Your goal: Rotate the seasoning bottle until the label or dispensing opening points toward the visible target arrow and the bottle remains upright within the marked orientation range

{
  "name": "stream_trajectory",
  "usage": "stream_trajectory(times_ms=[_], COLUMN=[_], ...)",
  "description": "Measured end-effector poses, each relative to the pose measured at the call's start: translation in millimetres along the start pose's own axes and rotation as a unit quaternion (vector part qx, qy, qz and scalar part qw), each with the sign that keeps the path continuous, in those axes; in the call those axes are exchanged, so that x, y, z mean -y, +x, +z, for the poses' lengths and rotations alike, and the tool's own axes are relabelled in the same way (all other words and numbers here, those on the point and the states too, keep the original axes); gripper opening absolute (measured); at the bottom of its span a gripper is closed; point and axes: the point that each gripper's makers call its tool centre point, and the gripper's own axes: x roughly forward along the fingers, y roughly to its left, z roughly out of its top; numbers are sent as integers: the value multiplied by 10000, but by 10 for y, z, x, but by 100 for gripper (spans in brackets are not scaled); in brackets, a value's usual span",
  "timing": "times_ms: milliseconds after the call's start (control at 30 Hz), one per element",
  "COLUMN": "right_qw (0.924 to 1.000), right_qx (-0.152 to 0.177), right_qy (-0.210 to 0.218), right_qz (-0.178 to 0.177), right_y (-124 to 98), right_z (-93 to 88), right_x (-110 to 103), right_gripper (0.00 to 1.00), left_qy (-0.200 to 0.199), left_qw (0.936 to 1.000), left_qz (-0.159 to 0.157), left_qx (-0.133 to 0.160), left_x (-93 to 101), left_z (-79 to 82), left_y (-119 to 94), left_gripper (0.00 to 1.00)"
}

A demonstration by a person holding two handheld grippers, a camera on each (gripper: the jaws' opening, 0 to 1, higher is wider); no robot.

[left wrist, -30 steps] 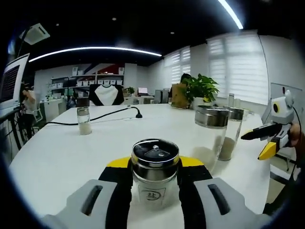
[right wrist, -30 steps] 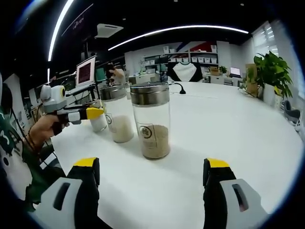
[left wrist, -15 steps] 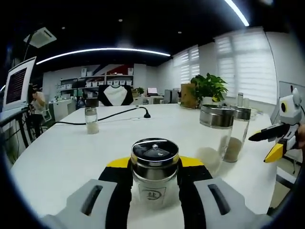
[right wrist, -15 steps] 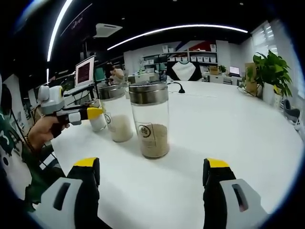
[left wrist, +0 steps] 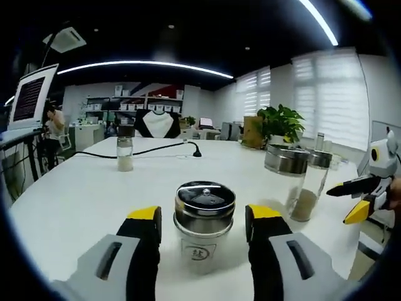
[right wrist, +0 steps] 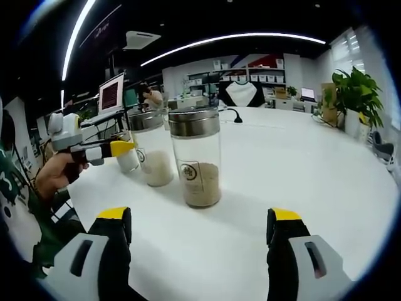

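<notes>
A small seasoning bottle (left wrist: pixel 203 233) with a shiny steel lid and a square label facing me stands upright on the white table (left wrist: pixel 75 200). My left gripper (left wrist: pixel 203 216) is open, its yellow-tipped jaws either side of the bottle with a gap on each side. From the right gripper view, the left gripper (right wrist: pixel 119 149) reaches in from the left, held by a hand (right wrist: pixel 57 174), next to the same bottle (right wrist: pixel 130 162). My right gripper (right wrist: pixel 200 219) is open with nothing between its jaws; it also shows at far right as the right gripper (left wrist: pixel 339 203).
Two taller steel-lidded jars stand upright together: one holds brown seasoning (right wrist: pixel 195 162), the other white grains (right wrist: pixel 150 153). A further small bottle (left wrist: pixel 125 154) and a black cable (left wrist: pixel 156 149) lie farther back. A potted plant (left wrist: pixel 279 122) stands beyond the table.
My left gripper has opened and let go of the small bottle, which stays upright. The left gripper view has shifted slightly. The right gripper has stayed open and still.
</notes>
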Motion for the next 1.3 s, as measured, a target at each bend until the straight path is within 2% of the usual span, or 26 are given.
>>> stream_trajectory(times_ms=[100,133,167,267,333,433,500,533,667,733,767,800,867,900,967,1000,1033,1067,1133,1200,1300], right_qw=[10000,10000,10000,10000,10000,10000,10000,10000,10000,10000,10000,10000,10000,10000,10000,10000,10000,10000,10000,9999,9998], right_qx=[-4,-19,-29,-33,-19,-13,-22,-29,-16,-13,-16,-11,-8,0,17,22,21,19,26,64,109], right_qy=[-1,-7,-15,-19,-16,-17,13,14,13,11,11,7,13,11,12,13,17,15,-15,-52,-120], right_qz=[15,14,8,-10,1,-2,1,5,14,27,31,34,42,44,36,39,44,45,55,111,102], right_y=[6,8,7,1,0,-1,5,6,4,5,5,5,5,4,1,1,1,1,-2,-16,-30], right_z=[-5,-12,-15,-13,-3,-3,-15,-20,-16,-14,-15,-14,-16,-14,-9,-8,-9,-10,-3,25,55], right_x=[-6,-8,-7,0,-4,-2,3,3,-2,-9,-11,-13,-17,-17,-13,-14,-14,-13,-15,-44,-56], right_gripper=[91,91,91,91,91,91,91,91,91,91,91,91,91,91,91,91,91,91,91,91,92], left_qy=[84,275,411,433,386,586,490,438,872,1089,1128,1346,1374,1352,1549,1631,1597,1578,1487,1403,1313], left_qw=[9999,9995,9986,9974,9959,9931,9878,9868,9770,9681,9681,9619,9535,9513,9499,9447,9425,9349,9312,9329,9300], left_qz=[-79,-138,-330,-563,-809,-1008,-1475,-1556,-1944,-2254,-2239,-2381,-2679,-2763,-2703,-2829,-2914,-3159,-3312,-3292,-3402], left_qx=[115,24,-29,81,141,85,77,26,51,46,0,-23,-166,-196,-256,-293,-344,-357,-333,-400,-469], left_x=[-2,-9,28,36,57,62,137,140,110,130,87,72,73,74,-2,-4,11,64,89,66,80], left_z=[56,52,58,127,155,141,127,116,164,175,177,179,165,171,167,145,130,117,121,110,72], left_y=[-46,-57,-70,-104,-125,-134,-134,-140,-167,-191,-188,-188,-206,-208,-171,-173,-182,-209,-217,-184,-164], left_gripper=[59,60,63,69,67,67,68,67,66,66,65,65,65,64,59,58,59,60,58,57,57])
